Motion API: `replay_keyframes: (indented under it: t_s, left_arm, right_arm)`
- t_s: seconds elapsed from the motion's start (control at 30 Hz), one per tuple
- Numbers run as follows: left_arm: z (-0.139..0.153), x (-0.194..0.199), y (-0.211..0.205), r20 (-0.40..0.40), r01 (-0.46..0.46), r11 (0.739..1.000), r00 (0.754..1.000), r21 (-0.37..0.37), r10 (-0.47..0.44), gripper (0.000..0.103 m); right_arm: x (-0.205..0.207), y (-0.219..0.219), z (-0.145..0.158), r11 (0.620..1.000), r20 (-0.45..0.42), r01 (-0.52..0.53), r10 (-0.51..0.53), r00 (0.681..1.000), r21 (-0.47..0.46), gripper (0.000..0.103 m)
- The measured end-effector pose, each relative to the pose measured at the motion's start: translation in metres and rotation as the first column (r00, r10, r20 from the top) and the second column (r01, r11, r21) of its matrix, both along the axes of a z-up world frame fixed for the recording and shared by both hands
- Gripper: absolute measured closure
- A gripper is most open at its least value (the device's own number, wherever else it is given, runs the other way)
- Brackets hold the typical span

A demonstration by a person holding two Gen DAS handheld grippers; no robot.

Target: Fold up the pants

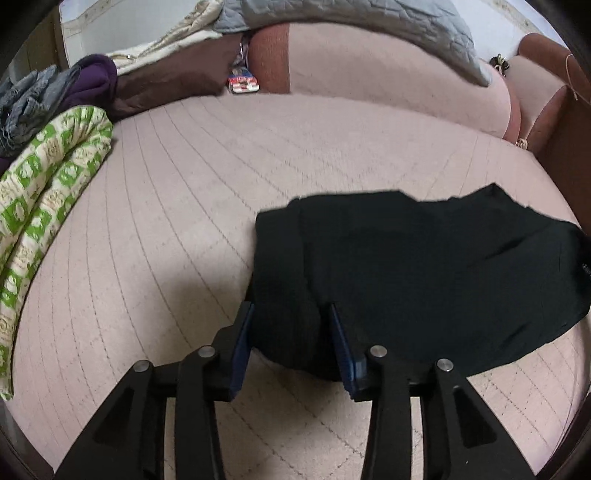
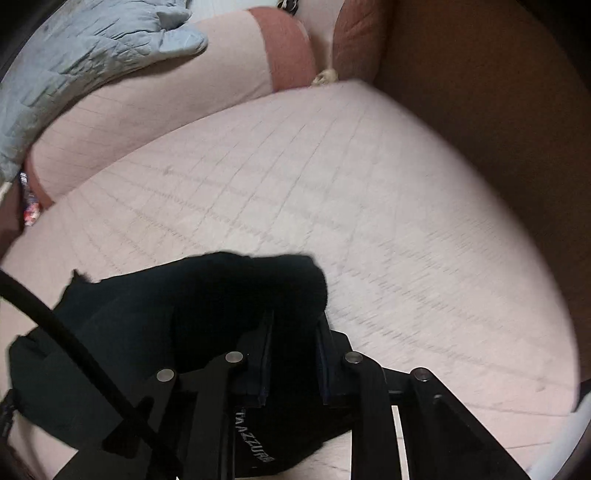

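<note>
The black pants (image 1: pixel 424 273) lie bunched on the pale pink quilted bed (image 1: pixel 184 184). My left gripper (image 1: pixel 291 314) grips a bunched fold at the pants' left edge between its blue pads. In the right wrist view the pants (image 2: pixel 155 325) fill the lower left, and my right gripper (image 2: pixel 293 321) is closed on a thick fold at their right end. A white printed label (image 2: pixel 255 435) shows on the cloth below the fingers. Both held folds sit just above the bed.
A green and cream patterned cloth (image 1: pixel 44 206) lies at the bed's left edge, with grey and purple clothes (image 1: pixel 55 88) behind it. A grey quilt (image 1: pixel 369 26) drapes over pink pillows (image 1: pixel 369 74) at the back. A brown headboard (image 2: pixel 498 129) stands at the right.
</note>
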State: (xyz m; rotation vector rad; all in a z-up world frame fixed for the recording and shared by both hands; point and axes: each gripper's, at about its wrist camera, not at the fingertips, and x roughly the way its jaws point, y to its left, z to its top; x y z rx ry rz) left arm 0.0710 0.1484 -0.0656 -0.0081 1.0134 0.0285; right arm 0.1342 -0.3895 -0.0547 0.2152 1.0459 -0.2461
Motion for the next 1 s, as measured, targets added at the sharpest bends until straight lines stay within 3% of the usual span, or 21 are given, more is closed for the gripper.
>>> replay_keyframes:
  t_s: [0.07,0.17,0.3,0.43,0.53,0.6,0.67,0.77,0.87,0.93,1.0]
  left_arm:
    - [-0.003,-0.003,0.001,-0.013,-0.006,1.0,1.0,-0.02,0.006,0.061]
    - [-0.007,-0.009,-0.005,-0.019,-0.01,1.0,1.0,0.009,0.01,0.057]
    - [-0.005,-0.015,-0.002,-0.028,-0.019,1.0,0.999,-0.01,0.019,0.056]
    - [0.015,-0.027,0.017,0.007,-0.028,0.994,1.0,-0.104,0.029,0.056]
    - [0.027,-0.029,0.026,0.058,-0.05,0.995,0.997,-0.09,0.055,0.051]
    - [0.027,-0.023,0.034,0.066,-0.07,0.992,0.995,-0.108,0.077,0.047]
    - [0.019,-0.016,0.043,0.044,-0.083,0.98,0.995,-0.179,0.092,0.047]
    - [0.003,-0.009,0.051,0.015,-0.09,0.959,0.995,-0.269,0.098,0.047]
    - [-0.003,-0.013,0.051,0.047,-0.054,0.954,0.996,-0.295,0.071,0.047]
    - [-0.005,-0.016,0.052,0.072,-0.022,0.951,0.996,-0.308,0.047,0.047]
    - [-0.007,-0.018,0.052,0.079,-0.007,0.952,0.996,-0.307,0.032,0.047]
  right_arm:
    - [-0.001,-0.007,0.004,0.998,-0.004,0.046,-0.046,0.999,-0.031,0.085]
    - [0.001,-0.02,-0.001,0.995,-0.029,0.099,-0.1,0.995,-0.03,0.082]
    - [0.004,-0.022,-0.011,0.988,-0.073,0.125,-0.132,0.989,-0.095,0.039]
    - [-0.026,-0.036,0.022,0.975,0.05,0.212,-0.208,0.977,-0.067,0.034]
    - [-0.043,-0.026,0.052,0.97,0.147,0.231,-0.218,0.965,-0.071,0.034]
    - [-0.046,-0.006,0.064,0.984,0.165,0.175,-0.166,0.972,-0.045,0.034]
    - [-0.041,0.026,0.07,0.997,0.168,0.074,-0.073,0.983,-0.001,0.034]
    - [-0.022,0.089,0.067,0.986,0.136,-0.131,0.116,0.984,0.102,0.034]
    - [-0.003,0.17,0.057,0.931,0.086,-0.33,0.321,0.943,0.155,0.034]
    - [0.005,0.224,0.05,0.881,0.055,-0.448,0.445,0.894,0.154,0.034]
    - [0.009,0.278,0.044,0.836,0.035,-0.535,0.535,0.844,0.126,0.042]
